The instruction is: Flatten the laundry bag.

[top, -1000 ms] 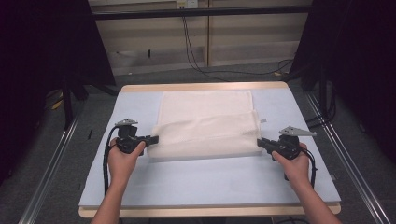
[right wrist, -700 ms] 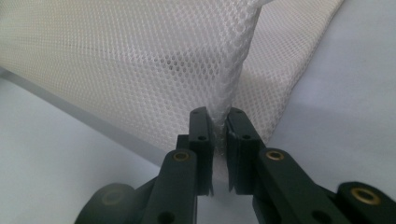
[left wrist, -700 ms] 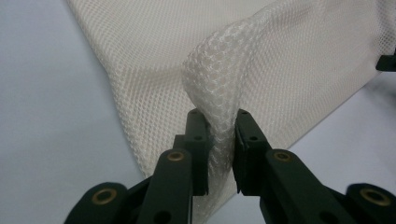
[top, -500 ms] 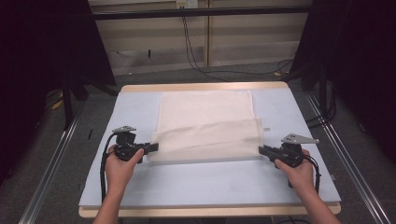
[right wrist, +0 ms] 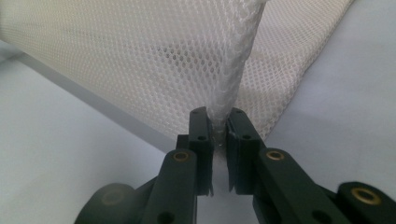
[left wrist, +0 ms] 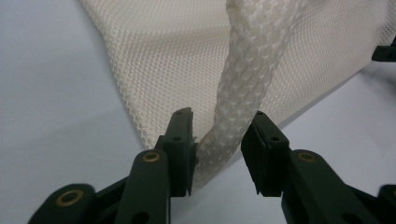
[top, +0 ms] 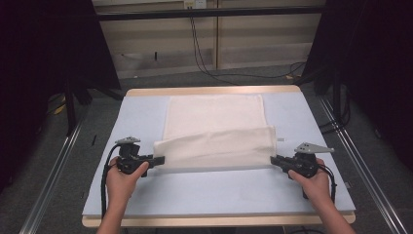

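Note:
A cream mesh cloth point(top: 214, 114) lies on the pale blue table top point(top: 214, 192). Its near part is raised as a taut band between the two grippers. My left gripper point(top: 159, 159) is shut on the cloth's left corner. In the left gripper view the thick bunched hem point(left wrist: 243, 84) fills the gap between the jaws point(left wrist: 217, 140). My right gripper point(top: 273, 160) pinches the right corner. In the right gripper view the mesh point(right wrist: 140, 56) rises straight out of the tightly closed jaws point(right wrist: 218, 126).
The table has a wooden rim point(top: 214, 90) at its far edge. Bare blue surface lies in front of the cloth and at both sides. Metal rails point(top: 53, 175) run along the floor left and right, and cables point(top: 204, 53) lie behind the table.
Both grippers have come nearer to the person and slightly apart, drawing the held edge of the cloth toward the near side. The raised band is stretched wider.

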The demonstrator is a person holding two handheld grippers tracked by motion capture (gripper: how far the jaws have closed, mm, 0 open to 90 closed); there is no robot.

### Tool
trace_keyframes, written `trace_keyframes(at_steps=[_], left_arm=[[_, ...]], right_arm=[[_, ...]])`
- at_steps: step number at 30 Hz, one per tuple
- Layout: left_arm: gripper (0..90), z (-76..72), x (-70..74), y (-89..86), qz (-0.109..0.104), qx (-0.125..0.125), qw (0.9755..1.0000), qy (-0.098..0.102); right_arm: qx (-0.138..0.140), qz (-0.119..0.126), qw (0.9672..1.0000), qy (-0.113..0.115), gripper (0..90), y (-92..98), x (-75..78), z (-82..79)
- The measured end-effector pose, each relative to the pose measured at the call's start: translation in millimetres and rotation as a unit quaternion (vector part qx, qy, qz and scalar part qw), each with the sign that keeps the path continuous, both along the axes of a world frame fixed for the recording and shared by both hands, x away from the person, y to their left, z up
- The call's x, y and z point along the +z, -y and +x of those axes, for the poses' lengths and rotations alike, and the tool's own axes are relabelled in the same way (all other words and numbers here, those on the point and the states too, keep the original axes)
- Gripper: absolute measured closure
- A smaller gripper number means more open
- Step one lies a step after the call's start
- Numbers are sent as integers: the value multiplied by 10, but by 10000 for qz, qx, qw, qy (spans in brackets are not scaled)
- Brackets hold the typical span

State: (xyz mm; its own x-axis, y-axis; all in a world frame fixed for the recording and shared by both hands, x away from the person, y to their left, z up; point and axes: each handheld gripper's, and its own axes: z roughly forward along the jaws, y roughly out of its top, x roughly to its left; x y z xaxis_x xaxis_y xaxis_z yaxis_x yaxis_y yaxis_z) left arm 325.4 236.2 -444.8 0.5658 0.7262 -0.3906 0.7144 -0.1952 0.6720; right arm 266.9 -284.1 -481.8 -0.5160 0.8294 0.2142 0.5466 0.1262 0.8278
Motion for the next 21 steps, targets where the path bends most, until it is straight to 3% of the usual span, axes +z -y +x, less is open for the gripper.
trace_keyframes(at_steps=[10, 16, 17, 20, 21], left_arm=[[586, -5, -51, -155, -40, 129, 9999, -87], [694, 5, -47, -263, -83, 226, 9996, -150], [745, 9, -49, -269, -115, 245, 9995, -183], [811, 35, -46, -305, 58, 310, 9993, -180], [818, 45, -56, -323, 10, 422, 9989, -197]], right_arm=[[7, -29, 10000, 28, 817, -3, -3, -14], [-15, -30, 10000, 45, 815, -4, -3, -15], [3, -40, 10000, 55, 815, -4, -4, -15], [-1, -59, 10000, 53, 815, -8, -1, -15], [0, -61, 10000, 54, 816, -7, -1, -14]])
